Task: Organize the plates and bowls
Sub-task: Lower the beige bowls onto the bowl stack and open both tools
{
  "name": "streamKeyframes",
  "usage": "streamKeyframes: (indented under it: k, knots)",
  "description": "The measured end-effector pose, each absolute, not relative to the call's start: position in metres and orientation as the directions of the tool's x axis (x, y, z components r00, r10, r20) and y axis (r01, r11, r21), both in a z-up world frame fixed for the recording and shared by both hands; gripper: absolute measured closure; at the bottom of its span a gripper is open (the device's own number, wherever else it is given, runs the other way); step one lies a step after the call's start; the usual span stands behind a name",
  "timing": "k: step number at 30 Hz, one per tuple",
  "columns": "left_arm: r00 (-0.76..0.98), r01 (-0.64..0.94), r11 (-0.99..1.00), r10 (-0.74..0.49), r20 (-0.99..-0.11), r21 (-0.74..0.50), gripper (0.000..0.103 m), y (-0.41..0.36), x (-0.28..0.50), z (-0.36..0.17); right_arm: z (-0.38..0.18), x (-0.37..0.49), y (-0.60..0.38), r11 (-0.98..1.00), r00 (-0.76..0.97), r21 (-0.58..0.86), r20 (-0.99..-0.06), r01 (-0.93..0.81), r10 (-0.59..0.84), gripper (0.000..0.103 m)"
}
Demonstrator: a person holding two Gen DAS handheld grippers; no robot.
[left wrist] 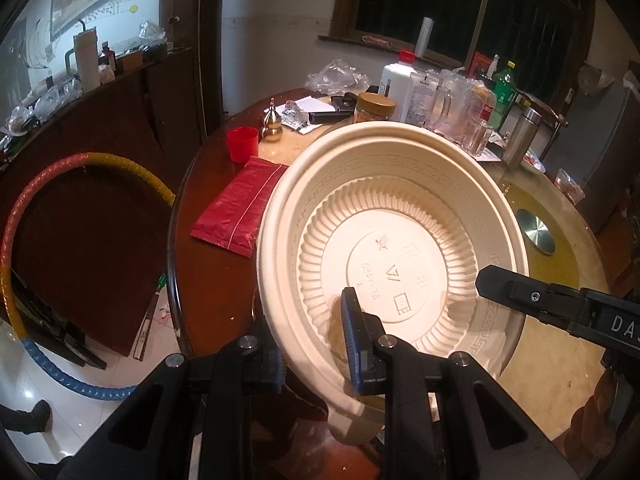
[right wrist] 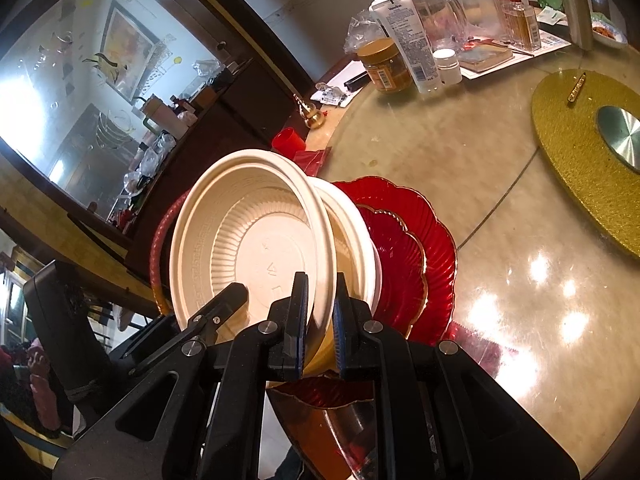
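A cream plastic bowl [left wrist: 392, 240] is tilted up on edge above the round table, its inside facing both cameras. My left gripper [left wrist: 312, 340] is shut on its near rim, one blue pad [left wrist: 352, 340] inside the bowl and the other finger behind the wall. My right gripper [right wrist: 320, 284] is shut on the same bowl [right wrist: 248, 232] at another part of the rim; its black finger [left wrist: 504, 284] shows at the right of the left wrist view. Behind it a second cream bowl [right wrist: 356, 240] rests on a small red scalloped plate [right wrist: 400, 256] stacked on a larger red plate [right wrist: 436, 248].
A red cup [left wrist: 243, 144], a red bag [left wrist: 236, 208], a gold-lidded jar [left wrist: 374, 108], bottles and glassware crowd the table's far side. A gold mat [right wrist: 580, 152] with a metal disc lies at the table's centre. A coloured hoop [left wrist: 24, 208] leans by the cabinet on the left.
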State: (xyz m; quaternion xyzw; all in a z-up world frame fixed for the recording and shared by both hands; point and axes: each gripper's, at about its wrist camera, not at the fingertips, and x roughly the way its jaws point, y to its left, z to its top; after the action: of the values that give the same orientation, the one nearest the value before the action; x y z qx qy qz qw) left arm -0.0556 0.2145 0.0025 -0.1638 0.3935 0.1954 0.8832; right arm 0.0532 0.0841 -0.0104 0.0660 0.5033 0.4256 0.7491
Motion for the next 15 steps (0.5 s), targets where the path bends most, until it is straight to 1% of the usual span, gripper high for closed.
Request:
streamKeyframes:
  k: [15]
  knots:
    - [0.601, -0.467, 0.876, 0.21, -0.771, -0.125, 0.079, 0.2177, -0.0533, -0.002, -0.0155, 0.0557, 0.0869, 0.637, 0.106, 0.54, -0.712, -0.551, 0.695, 0.092]
